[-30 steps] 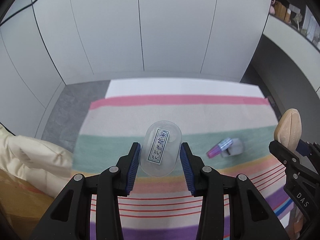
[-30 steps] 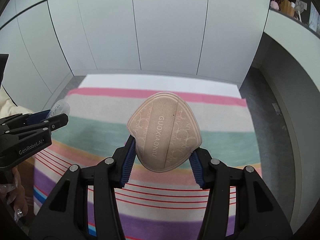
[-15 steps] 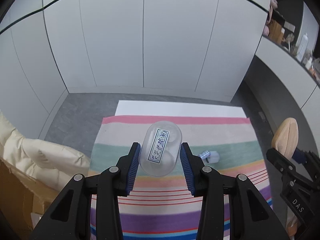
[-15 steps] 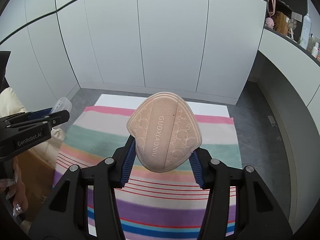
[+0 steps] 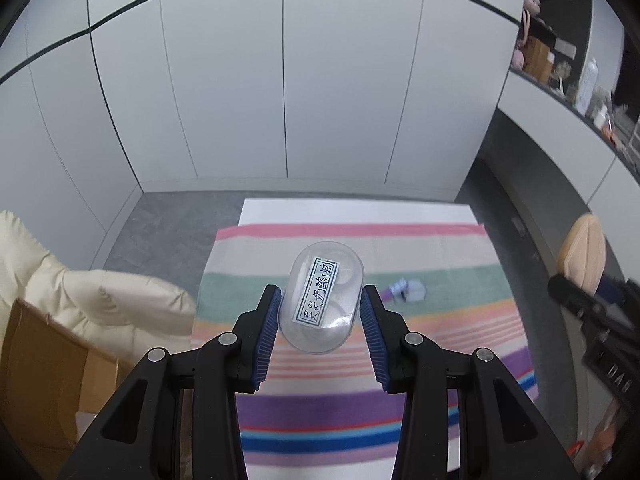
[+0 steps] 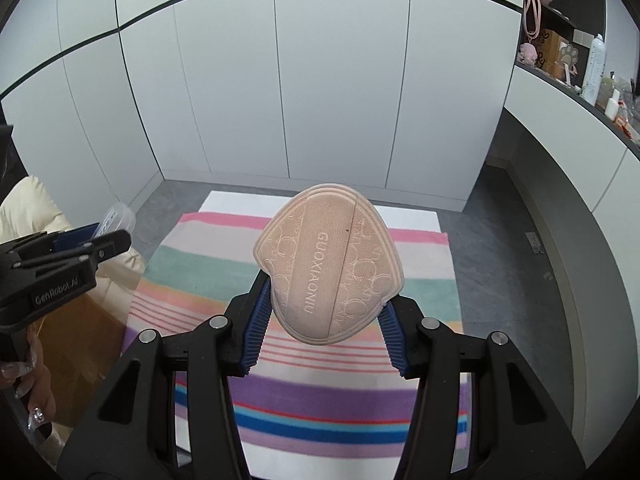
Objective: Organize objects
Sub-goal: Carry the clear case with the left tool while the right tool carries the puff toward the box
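You have lifted both grippers higher over the striped rug [image 5: 352,364], so both things are now up in the air and ready to be put away. Your left gripper [image 5: 321,322] jaws pinch the clear tub [image 5: 322,304], whose handwritten label I cannot read. Your right gripper [image 6: 320,320] jaws pinch the pink pad [image 6: 328,264] marked "GUOXIAONIU", and a small purple thing [image 5: 405,291] is left on the rug.

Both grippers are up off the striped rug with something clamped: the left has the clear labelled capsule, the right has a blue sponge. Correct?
Not quite. The right gripper holds a beige embossed pad, not a blue sponge; the right wrist view shows it. The rest stands: the left gripper clamps the clear labelled capsule, both above the striped rug.
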The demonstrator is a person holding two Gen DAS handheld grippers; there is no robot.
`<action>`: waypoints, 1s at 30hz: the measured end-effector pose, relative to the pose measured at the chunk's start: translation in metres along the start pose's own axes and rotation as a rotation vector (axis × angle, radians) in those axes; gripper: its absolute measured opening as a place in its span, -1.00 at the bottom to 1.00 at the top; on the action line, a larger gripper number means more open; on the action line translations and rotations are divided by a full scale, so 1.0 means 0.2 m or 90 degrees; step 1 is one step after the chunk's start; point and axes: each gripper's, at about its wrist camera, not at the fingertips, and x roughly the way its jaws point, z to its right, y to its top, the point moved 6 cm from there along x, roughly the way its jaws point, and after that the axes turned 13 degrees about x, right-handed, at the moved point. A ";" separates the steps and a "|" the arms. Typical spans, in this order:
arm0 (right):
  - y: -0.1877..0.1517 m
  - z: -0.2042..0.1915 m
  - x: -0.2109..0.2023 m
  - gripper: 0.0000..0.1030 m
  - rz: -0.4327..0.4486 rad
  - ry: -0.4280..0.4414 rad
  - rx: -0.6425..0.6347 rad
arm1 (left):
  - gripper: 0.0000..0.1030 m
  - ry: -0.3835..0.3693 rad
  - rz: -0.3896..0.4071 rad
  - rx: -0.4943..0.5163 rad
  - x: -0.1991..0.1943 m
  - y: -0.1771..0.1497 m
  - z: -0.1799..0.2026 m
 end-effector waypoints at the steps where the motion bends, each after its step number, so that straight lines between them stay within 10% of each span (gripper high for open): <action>1: -0.01 0.01 -0.02 0.02 -0.001 -0.001 0.000 | -0.19 -0.001 -0.005 0.007 -0.02 -0.03 0.01; 30: -0.41 0.07 -0.42 0.02 -0.043 0.000 0.006 | -0.19 0.001 -0.033 -0.015 -0.44 -0.45 -0.08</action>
